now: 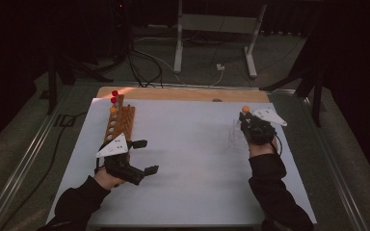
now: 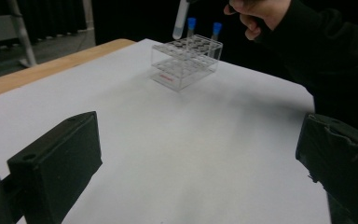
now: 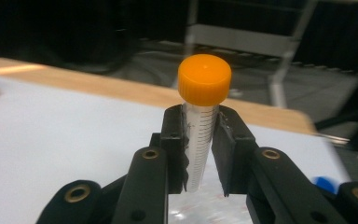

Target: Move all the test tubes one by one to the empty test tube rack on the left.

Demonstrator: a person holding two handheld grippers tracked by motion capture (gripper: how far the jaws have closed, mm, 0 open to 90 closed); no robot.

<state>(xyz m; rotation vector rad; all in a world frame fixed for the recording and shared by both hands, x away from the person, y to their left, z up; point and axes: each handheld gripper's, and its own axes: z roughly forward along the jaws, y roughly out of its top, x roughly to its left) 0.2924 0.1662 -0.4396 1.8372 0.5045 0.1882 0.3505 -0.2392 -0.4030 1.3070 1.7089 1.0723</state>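
My right gripper [image 3: 200,122] is shut on a clear graduated tube with an orange cap [image 3: 204,79] and holds it upright. In the high view that gripper [image 1: 248,120] hangs over the clear plastic rack [image 1: 233,137] at the table's right, the orange cap [image 1: 245,109] on top. From the left gripper view, the held tube [image 2: 181,21] hovers above the clear rack [image 2: 186,60], where two blue-capped tubes [image 2: 191,24] stand. My left gripper [image 1: 146,156] rests open at the front left with nothing between its jaws. A wooden rack [image 1: 120,124] behind it holds red- and orange-capped tubes [image 1: 114,99].
A white sheet [image 1: 188,159] covers the table, with a wooden edge [image 1: 173,93] bare at the back. Cables and a metal stand's legs [image 1: 212,36] lie on the floor beyond. A blue cap [image 3: 326,183] peeks out beside the right gripper's jaw.
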